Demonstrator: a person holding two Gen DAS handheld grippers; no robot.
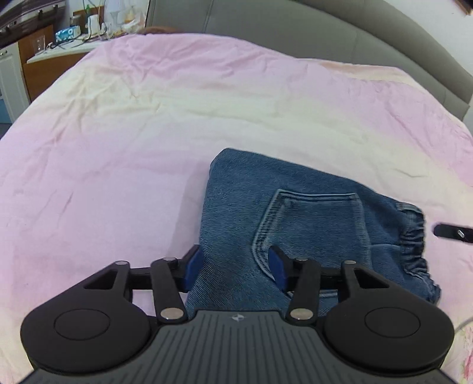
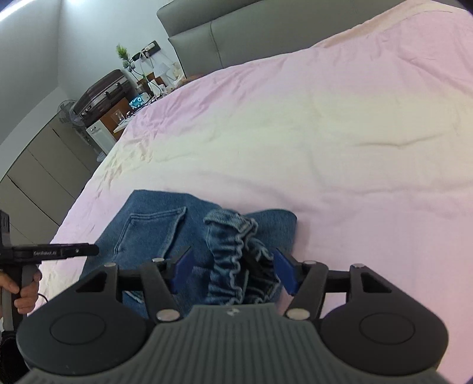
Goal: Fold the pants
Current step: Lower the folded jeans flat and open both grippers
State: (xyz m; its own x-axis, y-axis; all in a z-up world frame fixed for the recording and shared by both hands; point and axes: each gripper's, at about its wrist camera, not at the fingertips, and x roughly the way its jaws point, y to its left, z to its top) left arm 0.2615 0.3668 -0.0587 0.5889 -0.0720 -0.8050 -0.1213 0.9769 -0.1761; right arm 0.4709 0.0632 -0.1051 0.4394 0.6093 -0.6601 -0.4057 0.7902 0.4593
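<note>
Clearly we have both the left gripper (image 1: pixel 235 265) and right gripper (image 2: pixel 235 268) spread around the pants (image 1: pixel 295 206) unpinched — bunched waistband (image 2: pixel 236 254) could spring the fold loose.

My left wrist camera sitting close over folded jeans (image 1: pixel 295 212), looking down and forward across pink bed (image 1: pixel 147 133) toward grey headboard (image 1: pixel 295 26) at frame top. My right wrist camera looking from jeans' waistband end, rolled, headboard at upper middle. Both views sharing jeans, bedsheet, headboard, cluttered nightstand (image 2: pixel 133 103) at upper left.
</note>
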